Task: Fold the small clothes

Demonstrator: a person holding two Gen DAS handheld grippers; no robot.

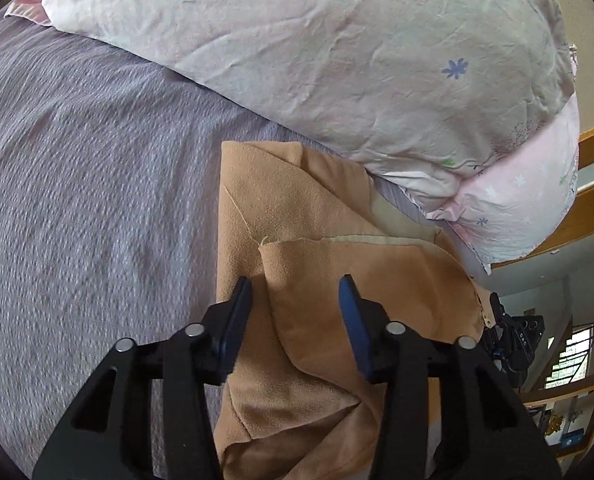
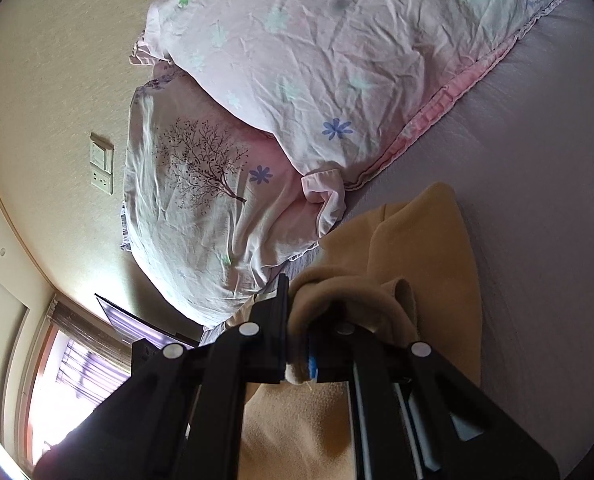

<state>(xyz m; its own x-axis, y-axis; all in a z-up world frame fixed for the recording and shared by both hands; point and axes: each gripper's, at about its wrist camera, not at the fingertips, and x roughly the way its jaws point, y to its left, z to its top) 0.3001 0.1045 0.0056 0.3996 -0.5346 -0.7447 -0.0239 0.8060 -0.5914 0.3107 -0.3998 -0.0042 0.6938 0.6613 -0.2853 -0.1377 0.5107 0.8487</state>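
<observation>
Tan garment (image 1: 309, 264) partly folded on grey bedspread (image 1: 77, 184) beside floral pillows (image 1: 337, 60), left gripper (image 1: 295, 300) spread apart above the cloth, right gripper (image 2: 301, 320) clamped on a bunched fold of it.

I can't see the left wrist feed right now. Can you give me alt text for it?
The left claw hangs open over a tan garment lying partly folded on a grey-purple bedspread. A pale flowered pillow lies beyond the garment, and the right claw shows at the garment's right edge.
</observation>
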